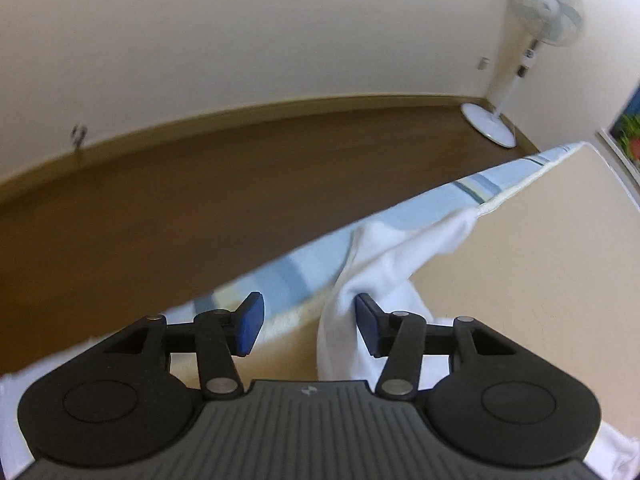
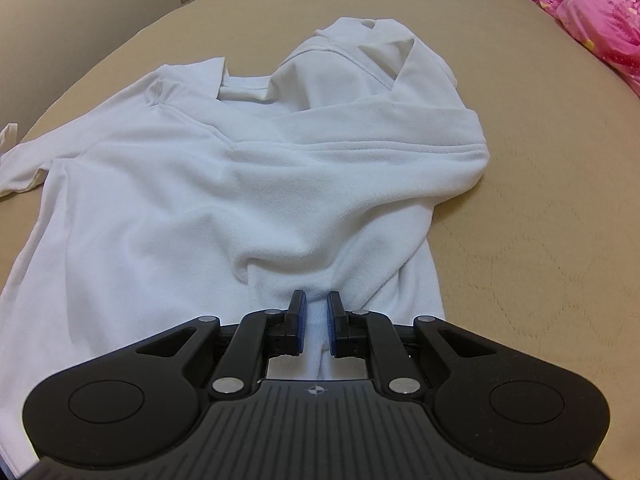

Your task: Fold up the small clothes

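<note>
The right tongs [image 2: 317, 322] are pinched nearly closed on a bunched fold of the white shirt [image 2: 224, 184], the cloth pressed between their blue pads [image 2: 301, 326]. From that pinch the fabric draws up into a ridge and spreads away over the tan bed cover [image 2: 540, 208], where the shirt lies rumpled with its collar end farthest from the camera and one sleeve trailing off to the left. A pink quilt [image 2: 600, 20] sits at the far right edge of the bed.

The left tongs [image 1: 308, 324] stand about half open. A hanging fold of the white shirt [image 1: 404, 248] falls into the gap and lies against the inner face of the right-hand pad [image 1: 366, 326]; the left-hand pad is clear of it, so nothing is clamped. Beyond them run a blue striped sheet [image 1: 400, 216] along the bed's edge, brown floor [image 1: 200, 184] and a white standing fan [image 1: 540, 20] in the corner.
</note>
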The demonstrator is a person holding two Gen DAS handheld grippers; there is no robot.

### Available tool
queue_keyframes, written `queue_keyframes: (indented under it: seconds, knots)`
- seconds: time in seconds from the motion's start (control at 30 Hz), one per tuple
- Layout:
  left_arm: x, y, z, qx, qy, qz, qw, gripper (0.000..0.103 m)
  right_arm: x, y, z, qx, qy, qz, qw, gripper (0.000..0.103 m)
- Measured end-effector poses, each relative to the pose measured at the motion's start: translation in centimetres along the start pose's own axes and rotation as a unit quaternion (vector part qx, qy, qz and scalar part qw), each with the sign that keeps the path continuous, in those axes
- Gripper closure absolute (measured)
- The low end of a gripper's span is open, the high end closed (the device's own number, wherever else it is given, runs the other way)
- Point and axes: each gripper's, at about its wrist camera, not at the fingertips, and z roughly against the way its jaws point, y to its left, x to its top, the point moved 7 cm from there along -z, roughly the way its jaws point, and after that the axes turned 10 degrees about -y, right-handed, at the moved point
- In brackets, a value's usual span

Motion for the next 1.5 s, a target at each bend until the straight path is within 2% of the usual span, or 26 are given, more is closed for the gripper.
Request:
queue_keyframes:
  seconds: [0.07,0.13,0.17,0.2,0.27,0.33,0.4,0.43,0.53,0.6,0.63,0.7,0.77,0.8,0.87,0.97,1.07,1.17,1.2,1.23,1.27,1.3,1.37,1.4,1.47,1.5]
  knots:
    - [0.1,-1.7,-0.1,-0.012,-0.009,-0.035,0.9993,0.043,0.0,0.1,-0.2,0.0,-0.002,0.004,1.0,0.092]
    - [0.0,-3.1,-0.2,-0.02,-0.024,-0.07,0.997,0.046,0.0,0.2,-0.3,0.0,-0.005,0.007,1.0,0.092]
    - [0.2,-3.4,-0.1,-0.021,-0.032,-0.076,0.9964,0.085,0.0,0.2,-0.3,0.0,-0.006,0.009,1.0,0.092]
    - [0.2,-3.0,-0.3,-0.011,-0.035,-0.073,0.9967,0.101,0.0,0.2,-0.4,0.0,-0.007,0.009,1.0,0.092]
    - [0.7,-0.3,0.1,0.034,-0.041,-0.027,0.9982,0.103,0.0,0.2,-0.4,0.0,-0.008,0.007,1.0,0.092]
    - [1.6,3.4,1.5,0.085,-0.061,0.038,0.9937,0.103,0.1,0.2,-0.5,0.0,-0.008,0.005,1.0,0.092]
    - [1.9,5.0,2.5,0.103,-0.059,0.066,0.9908,0.094,0.0,0.2,-0.4,0.0,-0.008,0.0,1.0,0.092]
    - [1.8,5.3,3.1,0.102,-0.057,0.072,0.9906,0.094,0.1,0.2,-0.4,0.0,-0.008,-0.001,1.0,0.092]
    - [2.1,3.3,5.5,0.062,-0.071,0.067,0.9933,0.094,0.3,0.0,-0.1,0.005,-0.015,-0.013,1.0,0.092]
    - [1.9,0.6,8.0,0.014,-0.086,0.037,0.9955,0.085,1.1,-0.8,0.5,0.012,-0.036,-0.044,0.998,0.092]
    - [1.8,-0.9,8.7,-0.004,-0.09,0.024,0.9957,0.084,1.7,-1.5,1.0,0.011,-0.054,-0.066,0.996,0.092]
    - [0.8,-3.8,11.4,-0.043,-0.094,-0.007,0.9946,0.084,3.1,-3.8,2.3,0.001,-0.098,-0.124,0.987,0.092]
    - [-0.4,-6.5,14.0,-0.08,-0.089,-0.045,0.9917,0.083,3.8,-6.9,3.2,-0.018,-0.135,-0.195,0.971,0.088]
    - [-1.3,-7.7,15.6,-0.101,-0.086,-0.069,0.9888,0.078,3.8,-8.3,3.2,-0.025,-0.143,-0.228,0.963,0.082]
    - [-4.4,-9.9,19.0,-0.156,-0.073,-0.111,0.9787,0.068,3.7,-10.4,2.5,-0.021,-0.144,-0.278,0.95,0.076]
    - [-13.1,-14.0,23.9,-0.232,-0.04,-0.231,0.9441,0.064,3.9,-12.7,0.8,-0.01,-0.149,-0.331,0.932,0.074]
    - [-20.2,-16.8,26.6,-0.273,-0.026,-0.321,0.9065,0.064,4.4,-13.3,-1.3,0.011,-0.143,-0.36,0.922,0.06]
    - [-23.4,-18.3,29.4,-0.312,-0.039,-0.376,0.872,0.064,4.0,-12.8,-3.1,0.01,-0.118,-0.373,0.92,0.059]
    - [-23.7,-19.0,30.3,-0.32,-0.055,-0.385,0.8638,0.064,3.9,-12.5,-3.5,0.007,-0.116,-0.368,0.923,0.063]
    - [-24.1,-19.6,31.3,-0.328,-0.063,-0.398,0.8546,0.064,4.0,-12.2,-3.6,-0.005,-0.121,-0.354,0.927,0.074]
    - [-24.2,-20.3,31.5,-0.336,-0.073,-0.407,0.8464,0.064,4.3,-12.1,-3.4,-0.014,-0.134,-0.342,0.93,0.099]
    - [-24.0,-21.2,31.9,-0.343,-0.084,-0.412,0.84,0.062,4.7,-11.7,-3.1,-0.02,-0.151,-0.331,0.931,0.099]
    - [-22.9,-23.4,31.2,-0.352,-0.102,-0.405,0.8377,0.059,6.7,-9.7,-1.3,0.0,-0.217,-0.283,0.934,0.1]
    - [-22.3,-24.3,31.2,-0.355,-0.11,-0.391,0.8417,0.056,8.0,-7.4,-0.1,0.033,-0.257,-0.231,0.938,0.1]
    - [-20.8,-26.0,30.2,-0.355,-0.107,-0.351,0.8598,0.055,9.4,-2.2,1.6,0.131,-0.298,-0.133,0.936,0.099]
    - [-20.3,-26.6,29.1,-0.355,-0.095,-0.327,0.8707,0.055,9.4,0.3,1.6,0.181,-0.284,-0.097,0.937,0.097]
